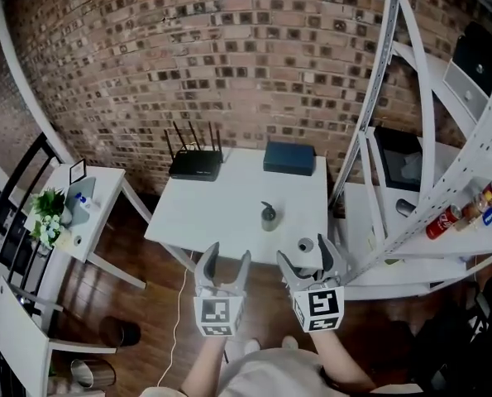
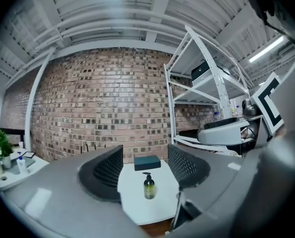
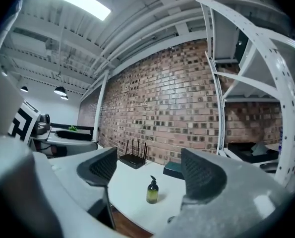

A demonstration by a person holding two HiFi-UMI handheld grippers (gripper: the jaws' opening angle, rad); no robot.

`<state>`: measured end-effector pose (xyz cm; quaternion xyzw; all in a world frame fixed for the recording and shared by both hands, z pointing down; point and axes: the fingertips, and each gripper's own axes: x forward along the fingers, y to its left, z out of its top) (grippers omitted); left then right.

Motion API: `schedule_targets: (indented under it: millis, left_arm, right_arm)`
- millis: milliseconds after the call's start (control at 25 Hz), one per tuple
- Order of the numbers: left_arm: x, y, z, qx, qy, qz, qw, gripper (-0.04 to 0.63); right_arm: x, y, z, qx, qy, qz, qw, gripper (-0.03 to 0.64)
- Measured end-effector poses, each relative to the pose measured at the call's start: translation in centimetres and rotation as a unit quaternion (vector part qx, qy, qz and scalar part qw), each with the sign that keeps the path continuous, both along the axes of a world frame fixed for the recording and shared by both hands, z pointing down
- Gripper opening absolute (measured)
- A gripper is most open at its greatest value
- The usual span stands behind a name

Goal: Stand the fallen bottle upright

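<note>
Olive bottle [image 1: 268,217] stands upright, pump topmost; left gripper [image 1: 227,259] and right gripper [image 1: 306,256] jaws apart.

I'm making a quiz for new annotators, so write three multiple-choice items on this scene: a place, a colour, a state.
1. Where does the black router with antennas stand? A. At the back left of the white table. B. On the white shelf rack. C. On the wooden floor.
2. What colour is the body of the small pump bottle? A. Red. B. Olive green. C. White.
3. How is that bottle placed? A. Lying on its side. B. Upright on the table. C. Tilted against the router.
Answers: 1 A, the head view shows it at the table's far left corner; 2 B, both gripper views show a green body under a black pump; 3 B, it stands with its pump on top.
</note>
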<state>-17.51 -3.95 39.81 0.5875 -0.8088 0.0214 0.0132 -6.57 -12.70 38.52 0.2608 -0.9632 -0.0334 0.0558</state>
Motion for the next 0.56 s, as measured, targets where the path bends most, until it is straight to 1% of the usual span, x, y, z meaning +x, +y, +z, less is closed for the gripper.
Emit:
schedule_targets:
  millis: [80,160,400,560]
  left_arm:
    - [0.8,-0.5,-0.2,-0.001,-0.004,0.007,1.0,0.294]
    - [1.4,-0.8,0.4,-0.008,-0.001,0.01,0.9999,0.293]
    - [2.6,-0.5,1.6,-0.01,0.005,0.009,0.9999,0.293]
    - [3.0,-0.4,2.0,-0.01,-0.001,0.004,0.9999,0.293]
  right_arm:
    - [0.4,-0.1,0.1,-0.006,-0.001,0.0,1.0,0.395]
    - [0.9,-0.5,0.3,-0.014,-0.002,0.003,1.0,0.399]
    - [2.6,-0.9,1.1,-0.014,-0.002,0.015,1.0,0.399]
    - [3.4,-0.8,2.4,-0.025,0.004,0.013,1.0,0.399]
